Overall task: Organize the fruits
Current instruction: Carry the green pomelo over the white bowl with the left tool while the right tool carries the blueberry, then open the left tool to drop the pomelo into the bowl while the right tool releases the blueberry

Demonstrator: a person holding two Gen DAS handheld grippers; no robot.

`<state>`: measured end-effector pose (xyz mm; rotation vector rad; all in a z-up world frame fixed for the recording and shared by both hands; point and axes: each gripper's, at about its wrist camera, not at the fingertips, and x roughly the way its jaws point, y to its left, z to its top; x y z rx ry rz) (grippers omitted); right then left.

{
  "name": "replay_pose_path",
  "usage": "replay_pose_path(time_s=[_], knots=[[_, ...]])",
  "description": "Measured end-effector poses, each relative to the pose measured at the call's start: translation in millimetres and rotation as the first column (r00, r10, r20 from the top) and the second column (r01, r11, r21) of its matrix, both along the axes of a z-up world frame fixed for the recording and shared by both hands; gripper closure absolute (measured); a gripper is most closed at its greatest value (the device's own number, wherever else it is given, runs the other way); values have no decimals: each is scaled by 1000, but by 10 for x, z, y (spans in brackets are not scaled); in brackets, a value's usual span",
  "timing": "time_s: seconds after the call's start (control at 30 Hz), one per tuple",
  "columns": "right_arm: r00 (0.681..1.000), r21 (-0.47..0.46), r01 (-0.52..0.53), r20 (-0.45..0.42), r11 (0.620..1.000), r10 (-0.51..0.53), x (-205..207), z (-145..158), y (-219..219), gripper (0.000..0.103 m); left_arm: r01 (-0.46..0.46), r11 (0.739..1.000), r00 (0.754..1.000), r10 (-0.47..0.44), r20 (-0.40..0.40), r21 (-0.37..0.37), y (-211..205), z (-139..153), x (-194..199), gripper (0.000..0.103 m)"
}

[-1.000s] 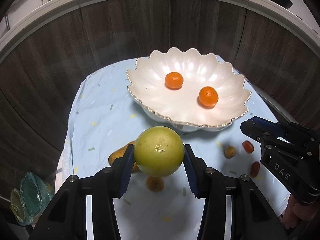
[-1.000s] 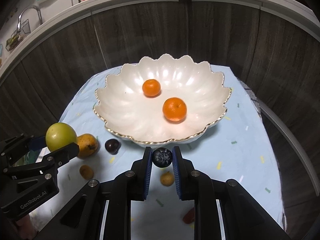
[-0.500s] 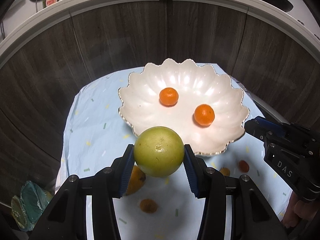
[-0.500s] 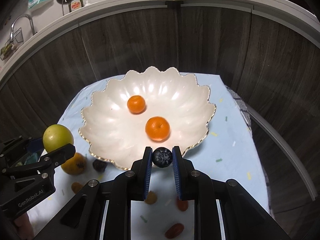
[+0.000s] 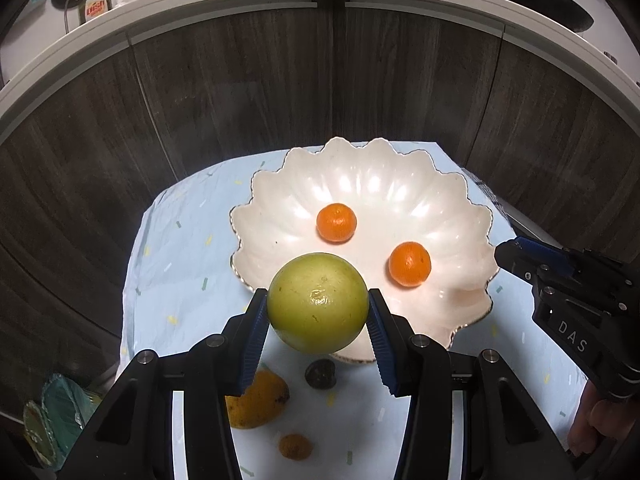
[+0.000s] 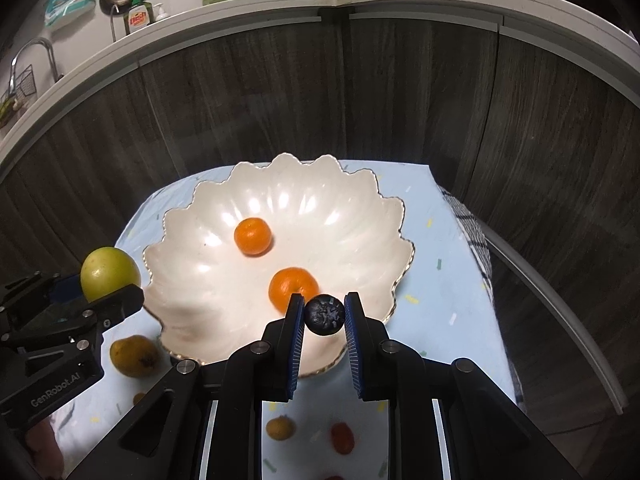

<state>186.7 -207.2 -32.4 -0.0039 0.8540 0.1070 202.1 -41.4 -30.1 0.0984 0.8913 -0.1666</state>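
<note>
Holding a large green-yellow citrus fruit (image 5: 318,302) between its blue ribbed pads, the left gripper (image 5: 318,320) hangs over the near rim of the scalloped white bowl (image 5: 280,200) — jaws partly spread, both pads pressed against the fruit's sides. The right gripper (image 6: 324,316) is nearly closed, pinching a small dark blue-black berry (image 6: 325,314) above the bowl's front edge. Two mandarins sit inside the bowl, apart from each other: the far mandarin (image 5: 336,222) near the middle, the near mandarin (image 5: 409,264) closer to the right gripper's side. Bowl rests on a pale blue cloth (image 5: 180,264) with coloured flecks. Loose fruit lies on the cloth in front of the bowl — a yellow mango (image 5: 260,400), a dark plum (image 5: 320,374) just beside the bowl's base, a small brown-orange fruit (image 5: 295,446), and, in the right wrist view, a small red fruit (image 6: 342,437). Dark wood-grain cabinet fronts (image 5: 240,100) stand behind.
</note>
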Motion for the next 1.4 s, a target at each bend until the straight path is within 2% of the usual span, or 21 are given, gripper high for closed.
replay_pose_path(time_s=[0.7,1.4], knots=[[999,-21,37,-38,999,-38,438,-154,-181,82,-13,1000,1000,13,-22,1,-52,-151,491,56],[994,-28,59,-87,998,-62,692,-317,-250,82,-17,1000,998,17,-59,4,-81,-351,717,56]])
